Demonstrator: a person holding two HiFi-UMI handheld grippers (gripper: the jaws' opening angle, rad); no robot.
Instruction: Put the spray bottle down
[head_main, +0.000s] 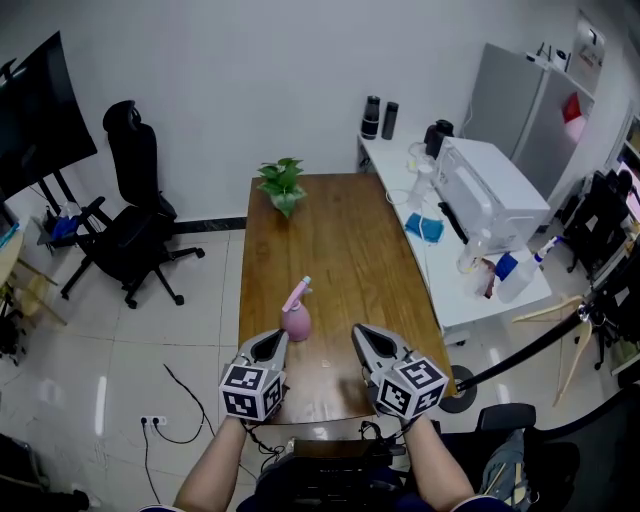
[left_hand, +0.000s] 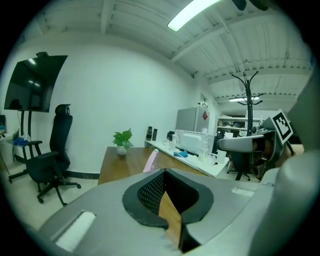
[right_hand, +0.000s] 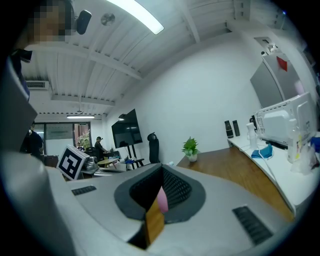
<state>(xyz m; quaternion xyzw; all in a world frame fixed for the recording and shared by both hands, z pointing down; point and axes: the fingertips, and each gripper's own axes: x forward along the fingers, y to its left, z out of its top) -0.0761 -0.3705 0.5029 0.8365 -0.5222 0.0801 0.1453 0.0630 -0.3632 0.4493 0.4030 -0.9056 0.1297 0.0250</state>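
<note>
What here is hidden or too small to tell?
Left gripper view: the left gripper hides the spray bottle below its pink top.
Right gripper view: only a pink sliver of it shows past the jaws.
Head view: labels of the bottles on the side table are too small.

The spray bottle (head_main: 296, 318) stands on the wooden table (head_main: 345, 250), toward its near end. The left gripper (head_main: 277, 339) is just beside it on the near left, and the right gripper (head_main: 359, 333) is to its right. A potted plant (head_main: 282, 185) stands at the far end. A white side table (head_main: 462, 305) runs along the right, with a printer (head_main: 492, 195) on it. An office chair (head_main: 130, 225) stands well to the left.
</note>
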